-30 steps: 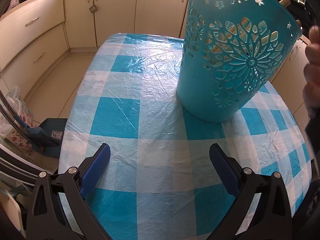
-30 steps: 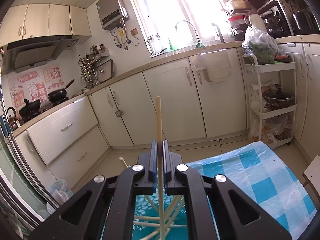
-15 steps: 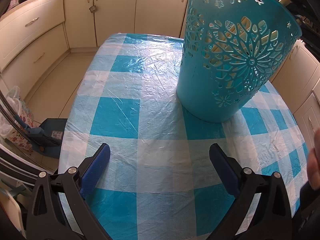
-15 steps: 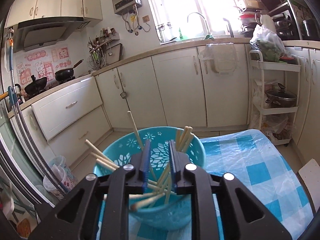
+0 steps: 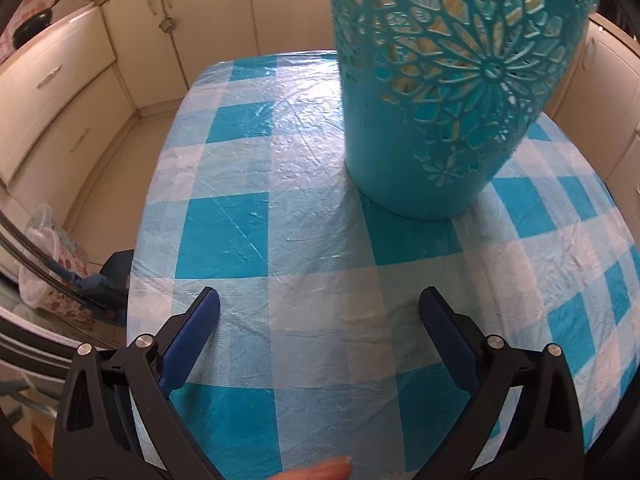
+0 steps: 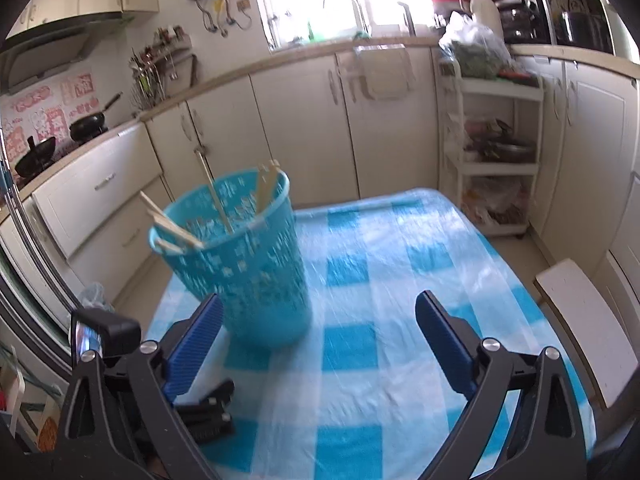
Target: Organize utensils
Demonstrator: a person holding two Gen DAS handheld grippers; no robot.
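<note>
A blue-and-white checked plastic tablecloth (image 6: 400,280) covers the table. Cream cabinets (image 6: 304,120) line the far wall. Two black woks (image 6: 60,136) sit far left; a white shelf trolley (image 6: 492,132) stands far right, a white stool (image 6: 584,320) nearer.

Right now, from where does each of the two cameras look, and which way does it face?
Left wrist: sits on the left gripper, faces steeply down at the checked tablecloth and the basket; both open fingers and a fingertip show.
Right wrist: sits on the right gripper, faces across the table toward the cabinets; its open fingers show.
Shared: basket, tablecloth, cabinets.
</note>
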